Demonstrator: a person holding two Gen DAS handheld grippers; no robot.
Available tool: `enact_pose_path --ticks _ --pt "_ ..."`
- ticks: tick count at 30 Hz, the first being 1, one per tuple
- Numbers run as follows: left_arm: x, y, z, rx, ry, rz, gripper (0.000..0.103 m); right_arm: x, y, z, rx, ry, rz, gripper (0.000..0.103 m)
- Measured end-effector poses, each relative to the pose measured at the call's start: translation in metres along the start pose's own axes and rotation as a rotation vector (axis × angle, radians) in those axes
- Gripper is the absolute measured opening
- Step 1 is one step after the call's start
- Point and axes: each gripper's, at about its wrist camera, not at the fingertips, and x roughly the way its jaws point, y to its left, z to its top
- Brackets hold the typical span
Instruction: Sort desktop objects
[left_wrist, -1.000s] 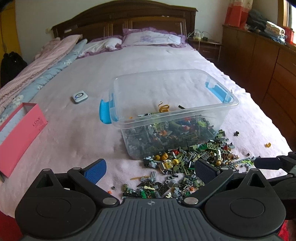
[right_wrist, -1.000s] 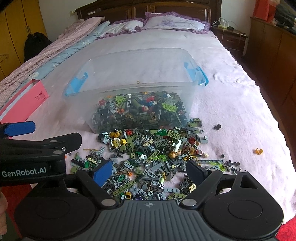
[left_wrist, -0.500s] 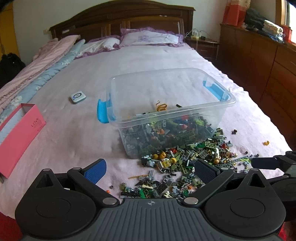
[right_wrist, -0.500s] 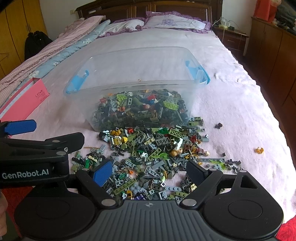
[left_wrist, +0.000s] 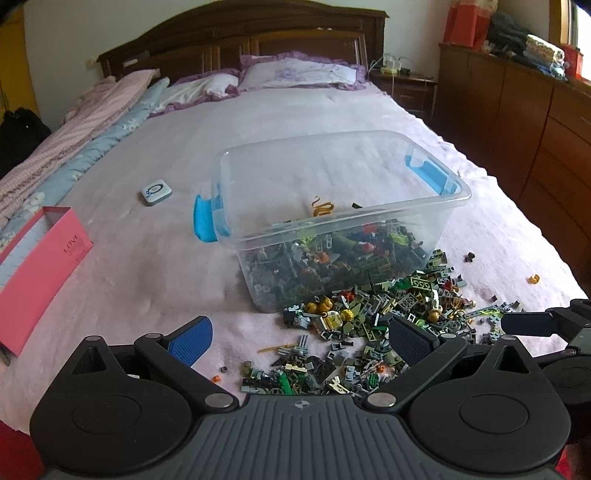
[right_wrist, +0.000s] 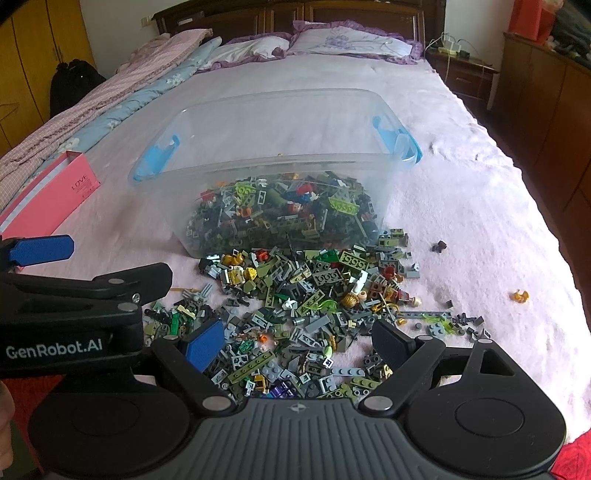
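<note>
Hovering low over the bed (left_wrist: 147, 266), you hold both claws spread with nothing between the fingers. The left claw (left_wrist: 301, 334) sits at the lower centre of its view, above the left fringe of the loose brick pile (left_wrist: 369, 332). The right claw (right_wrist: 297, 341) sits at the lower centre of its view, directly over the dense middle of the same brick pile (right_wrist: 314, 306).

The clear storage bin (right_wrist: 258, 122) stands just beyond the pile, in mid-frame, touching its far edge, and already holds a thick layer of bricks. A pink box (left_wrist: 44, 266) lies at the left edge, well apart.

Judged step: approach before a pick; no brick is gripped yet.

Next move calls for:
1. Select one piece at the pile's edge.
2. Lower one claw until its fingers straddle that piece.
3. Close gently; neighbouring bricks may be dragged along.
</note>
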Motion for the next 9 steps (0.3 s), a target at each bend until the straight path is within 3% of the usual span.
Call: enact_pose_path --ticks 9 --pt "0.0003 -0.0006 0.0 0.002 0.003 0.004 0.103 0.0002 -0.0022 -0.0004 0.001 0.002 0.0 0.089"
